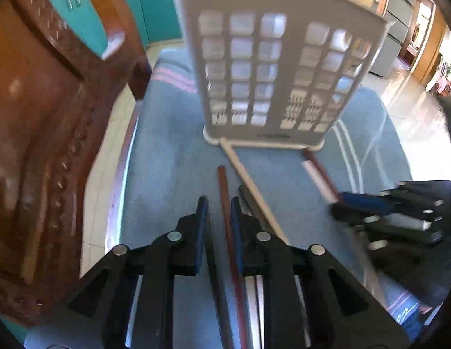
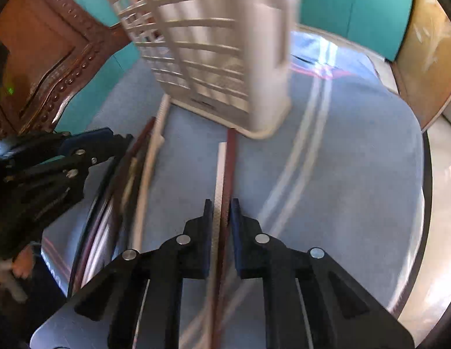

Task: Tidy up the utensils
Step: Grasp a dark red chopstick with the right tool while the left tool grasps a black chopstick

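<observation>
A: What is seen, from the largest thing down?

B: A bench (image 1: 173, 133) covered with a blue cloth (image 2: 356, 151) is seen, with a carved wooden chair (image 1: 36, 110) beside it. A white perforated holder (image 1: 272, 69) is stood upright on the cloth. What is inside cannot be made out through the blurred holes.

A: And the chopsticks?

B: They are laid flat on the cloth before the holder, their long axes run toward its base. In the left wrist view a brown stick (image 1: 225, 203) is pointed at the holder, and a white stick (image 1: 248, 180) is slanted beside it, its far tip touching the holder's foot. In the right wrist view a white stick (image 2: 219, 180) and a brown stick (image 2: 230, 174) are laid side by side, the brown tip touching the holder's corner.

A: The grippers?

B: The left hand-held gripper (image 1: 219, 203) is held slightly spread, the brown stick lying between its fingers; contact cannot be told. The right hand-held gripper (image 2: 221, 206) is pressed around the white and brown pair.
</observation>
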A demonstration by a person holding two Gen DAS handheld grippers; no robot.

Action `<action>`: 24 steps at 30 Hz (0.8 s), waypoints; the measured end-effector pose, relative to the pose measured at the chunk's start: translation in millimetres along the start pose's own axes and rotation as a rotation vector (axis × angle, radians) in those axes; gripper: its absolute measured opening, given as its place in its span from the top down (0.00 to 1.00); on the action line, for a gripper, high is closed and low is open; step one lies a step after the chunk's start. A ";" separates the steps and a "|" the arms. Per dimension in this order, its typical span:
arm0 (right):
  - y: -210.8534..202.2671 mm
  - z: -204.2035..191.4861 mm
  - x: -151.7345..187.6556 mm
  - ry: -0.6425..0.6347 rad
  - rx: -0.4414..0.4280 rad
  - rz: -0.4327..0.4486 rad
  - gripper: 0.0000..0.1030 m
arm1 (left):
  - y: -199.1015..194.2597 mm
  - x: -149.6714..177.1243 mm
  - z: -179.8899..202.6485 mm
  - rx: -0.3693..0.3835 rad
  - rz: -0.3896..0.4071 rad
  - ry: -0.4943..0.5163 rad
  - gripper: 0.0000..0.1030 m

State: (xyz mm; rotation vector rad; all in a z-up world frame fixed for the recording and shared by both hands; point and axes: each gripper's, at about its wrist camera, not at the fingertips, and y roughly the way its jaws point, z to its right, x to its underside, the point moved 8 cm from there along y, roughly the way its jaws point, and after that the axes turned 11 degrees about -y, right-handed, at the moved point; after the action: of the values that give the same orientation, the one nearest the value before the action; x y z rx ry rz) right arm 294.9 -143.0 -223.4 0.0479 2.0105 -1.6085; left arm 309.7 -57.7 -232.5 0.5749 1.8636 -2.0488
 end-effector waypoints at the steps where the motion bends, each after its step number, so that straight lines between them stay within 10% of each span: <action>1: -3.2 3.5 2.5 0.014 -0.015 0.002 0.88 | 4.6 3.6 -2.3 -0.002 -0.014 -0.005 0.83; 13: -3.2 9.7 -1.9 -0.044 0.090 0.037 0.85 | 19.2 23.3 -3.7 -0.027 -0.013 0.044 0.83; 24: -29.2 -6.1 -15.9 -0.004 0.006 0.091 0.94 | 3.1 30.8 4.0 -0.012 0.003 0.057 0.83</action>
State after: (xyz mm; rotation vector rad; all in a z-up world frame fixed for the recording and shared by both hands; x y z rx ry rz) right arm 295.3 -140.8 -189.7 0.1367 1.9714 -1.5568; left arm 284.0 -60.8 -249.9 0.6387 1.9037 -2.0381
